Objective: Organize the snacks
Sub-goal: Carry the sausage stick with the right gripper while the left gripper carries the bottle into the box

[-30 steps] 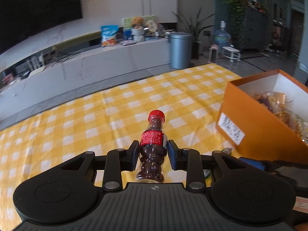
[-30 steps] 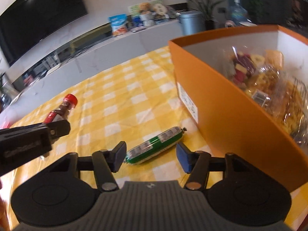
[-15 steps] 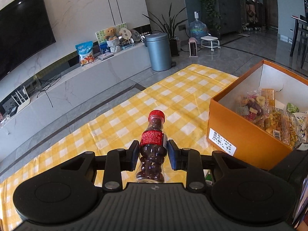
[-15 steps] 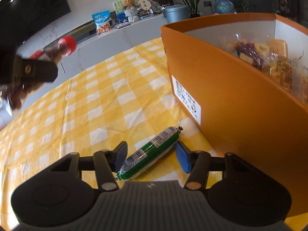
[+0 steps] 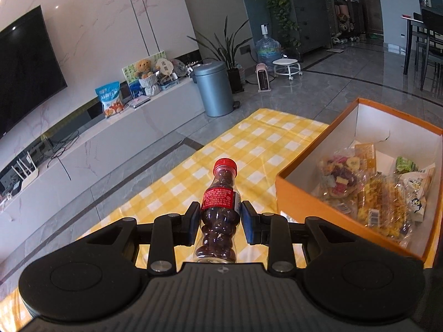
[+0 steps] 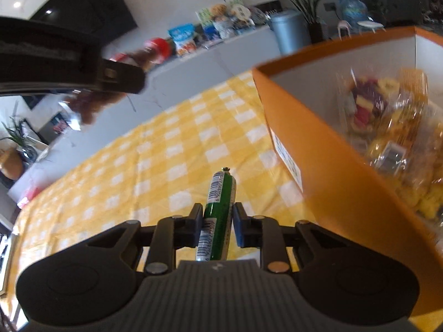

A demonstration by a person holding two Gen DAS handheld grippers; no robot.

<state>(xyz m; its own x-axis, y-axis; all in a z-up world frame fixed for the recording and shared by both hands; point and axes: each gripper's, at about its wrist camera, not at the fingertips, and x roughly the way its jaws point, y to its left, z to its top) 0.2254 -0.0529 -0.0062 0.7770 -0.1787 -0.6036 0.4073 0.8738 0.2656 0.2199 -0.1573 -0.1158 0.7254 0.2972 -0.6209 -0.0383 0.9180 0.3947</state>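
Both grippers closed on loads, raised.
Left gripper (image 5: 220,218): pads clamp the bottle (image 5: 220,207), cap pointing forward. Right gripper (image 6: 217,220): pads pinch the green sausage stick (image 6: 217,215) lengthwise.

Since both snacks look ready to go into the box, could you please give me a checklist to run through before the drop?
1. Left gripper shut on bottle: ok.
2. Right gripper shut on sausage: ok.
3. Bottle cap on: ok.
4. Box open on top: ok.
5. Free space in box, at the white far corner: ok.
6. Either snack above the box opening: not ok; both are short of its near wall.
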